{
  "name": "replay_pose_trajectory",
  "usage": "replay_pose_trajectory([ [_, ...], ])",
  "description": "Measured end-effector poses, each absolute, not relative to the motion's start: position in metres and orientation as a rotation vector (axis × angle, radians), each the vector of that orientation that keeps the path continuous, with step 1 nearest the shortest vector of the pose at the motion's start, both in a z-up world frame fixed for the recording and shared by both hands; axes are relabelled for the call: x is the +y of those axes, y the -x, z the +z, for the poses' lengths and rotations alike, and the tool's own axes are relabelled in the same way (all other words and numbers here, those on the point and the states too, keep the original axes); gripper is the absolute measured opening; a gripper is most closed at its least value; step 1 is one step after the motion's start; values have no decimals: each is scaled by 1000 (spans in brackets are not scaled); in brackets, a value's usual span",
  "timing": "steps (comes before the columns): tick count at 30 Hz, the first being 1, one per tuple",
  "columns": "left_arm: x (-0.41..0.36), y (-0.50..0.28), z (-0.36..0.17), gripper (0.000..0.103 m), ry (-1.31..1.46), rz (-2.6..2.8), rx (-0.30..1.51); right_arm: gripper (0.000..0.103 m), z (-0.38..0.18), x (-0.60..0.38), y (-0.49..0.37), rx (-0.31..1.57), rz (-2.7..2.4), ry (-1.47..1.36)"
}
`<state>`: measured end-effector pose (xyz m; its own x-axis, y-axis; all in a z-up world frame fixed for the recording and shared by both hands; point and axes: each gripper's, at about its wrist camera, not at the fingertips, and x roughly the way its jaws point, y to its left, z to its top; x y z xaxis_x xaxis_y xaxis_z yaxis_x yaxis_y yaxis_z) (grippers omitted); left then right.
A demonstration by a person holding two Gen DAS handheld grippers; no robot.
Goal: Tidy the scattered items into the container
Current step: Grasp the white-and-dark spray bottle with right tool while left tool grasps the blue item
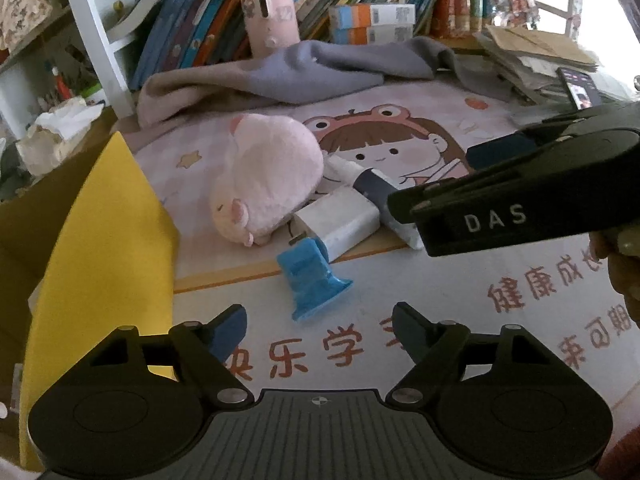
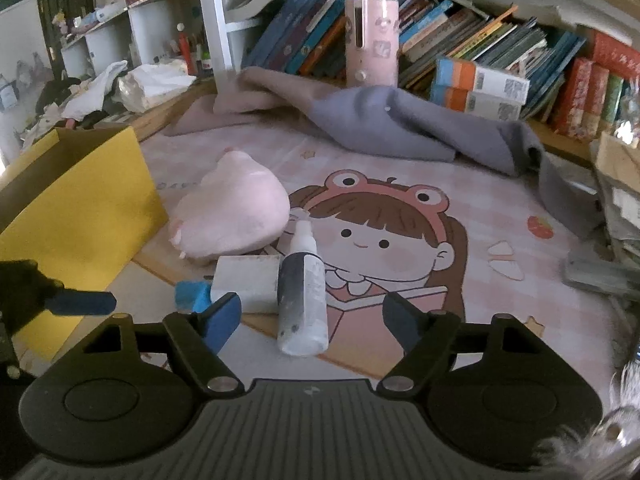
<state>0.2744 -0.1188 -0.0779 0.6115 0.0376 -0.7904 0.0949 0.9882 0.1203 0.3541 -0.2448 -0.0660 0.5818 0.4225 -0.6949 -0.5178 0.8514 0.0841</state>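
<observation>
A pink plush toy (image 1: 268, 176) (image 2: 236, 216), a white charger block (image 1: 340, 220) (image 2: 248, 280), a blue plastic piece (image 1: 310, 280) (image 2: 192, 294) and a white-and-dark spray bottle (image 2: 302, 292) (image 1: 376, 188) lie together on the cartoon desk mat (image 1: 400, 280). A yellow open box (image 1: 104, 248) (image 2: 76, 208) stands at the left. My left gripper (image 1: 320, 332) is open and empty, just short of the blue piece. My right gripper (image 2: 312, 320) is open, its jaws on either side of the bottle's base; it also shows from the side in the left wrist view (image 1: 500, 200).
A grey and beige cloth (image 2: 400, 128) lies crumpled at the back of the mat. Behind it stand a pink holder (image 2: 372, 40), rows of books and small boxes (image 2: 480, 84). Papers and a phone (image 1: 580, 88) are stacked at the right; crumpled tissue lies at the far left.
</observation>
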Motion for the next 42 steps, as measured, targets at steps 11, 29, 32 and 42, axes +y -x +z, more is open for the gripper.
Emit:
replay_pose_trajectory([
  [11,-115,-287,-86,69,-120,12,932,52,-88,-239,-379,840,551,126],
  [29,-108,-309,-94,51,-52,45,929,35,-90,-242,-380,853,581,135],
  [32,-106,-314,-97,49,-38,64,935,36,-94,-233,-385,852,594,173],
  [42,-97,-317,-101,41,9,72,935,31,-103,-228,-396,858,590,189],
])
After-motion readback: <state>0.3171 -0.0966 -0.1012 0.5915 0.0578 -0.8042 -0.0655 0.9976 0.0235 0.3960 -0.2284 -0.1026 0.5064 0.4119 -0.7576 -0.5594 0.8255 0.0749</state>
